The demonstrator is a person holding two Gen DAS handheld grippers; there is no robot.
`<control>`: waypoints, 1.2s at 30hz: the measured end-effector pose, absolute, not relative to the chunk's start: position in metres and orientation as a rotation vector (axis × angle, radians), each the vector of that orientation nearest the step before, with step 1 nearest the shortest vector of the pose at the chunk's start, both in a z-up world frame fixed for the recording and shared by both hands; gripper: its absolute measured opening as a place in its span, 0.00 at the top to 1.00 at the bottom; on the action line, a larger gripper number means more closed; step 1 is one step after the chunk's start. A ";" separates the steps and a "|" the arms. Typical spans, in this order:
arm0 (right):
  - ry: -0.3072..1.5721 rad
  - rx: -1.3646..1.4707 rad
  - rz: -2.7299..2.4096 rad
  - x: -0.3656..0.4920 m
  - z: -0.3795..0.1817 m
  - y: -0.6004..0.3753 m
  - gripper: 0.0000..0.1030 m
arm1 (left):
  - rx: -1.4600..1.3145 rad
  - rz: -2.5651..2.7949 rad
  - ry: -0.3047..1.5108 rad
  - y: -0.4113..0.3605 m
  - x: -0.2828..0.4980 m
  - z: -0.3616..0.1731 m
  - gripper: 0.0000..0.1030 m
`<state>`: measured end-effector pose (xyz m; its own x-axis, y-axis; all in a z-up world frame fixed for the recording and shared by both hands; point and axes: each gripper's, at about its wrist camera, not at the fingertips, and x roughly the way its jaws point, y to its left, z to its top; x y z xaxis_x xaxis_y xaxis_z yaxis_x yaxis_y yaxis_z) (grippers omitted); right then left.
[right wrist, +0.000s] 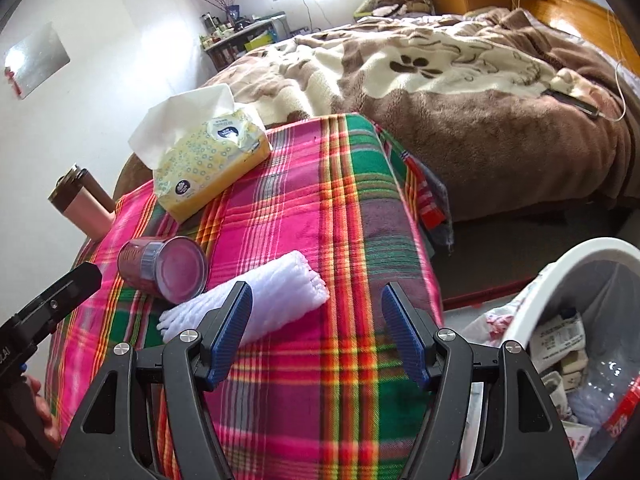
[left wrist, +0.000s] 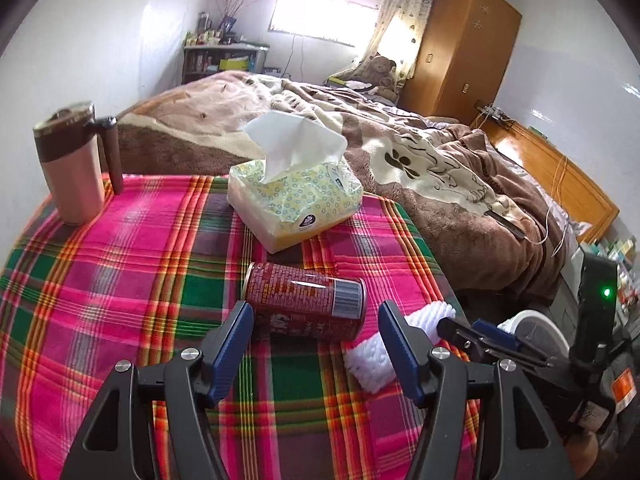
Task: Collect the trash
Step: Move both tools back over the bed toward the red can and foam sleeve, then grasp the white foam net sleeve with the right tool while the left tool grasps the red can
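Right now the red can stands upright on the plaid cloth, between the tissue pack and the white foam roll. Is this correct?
Not quite: the red can lies on its side, as the left wrist view shows. The rest holds: it is on the plaid cloth, between the tissue pack and the white foam roll.

The left gripper (left wrist: 316, 340) hovers above the pink plaid tablecloth (left wrist: 120, 280), jaws spread wide; the right gripper (right wrist: 316, 328) likewise, jaws apart, holding nothing.
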<state>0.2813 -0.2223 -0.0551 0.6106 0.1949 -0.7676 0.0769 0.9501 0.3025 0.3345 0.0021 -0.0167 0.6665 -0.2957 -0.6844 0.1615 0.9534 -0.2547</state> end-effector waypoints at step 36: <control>0.926 0.479 0.234 0.277 -0.053 -0.239 0.85 | -0.256 -0.239 0.905 -0.002 0.377 -0.039 0.31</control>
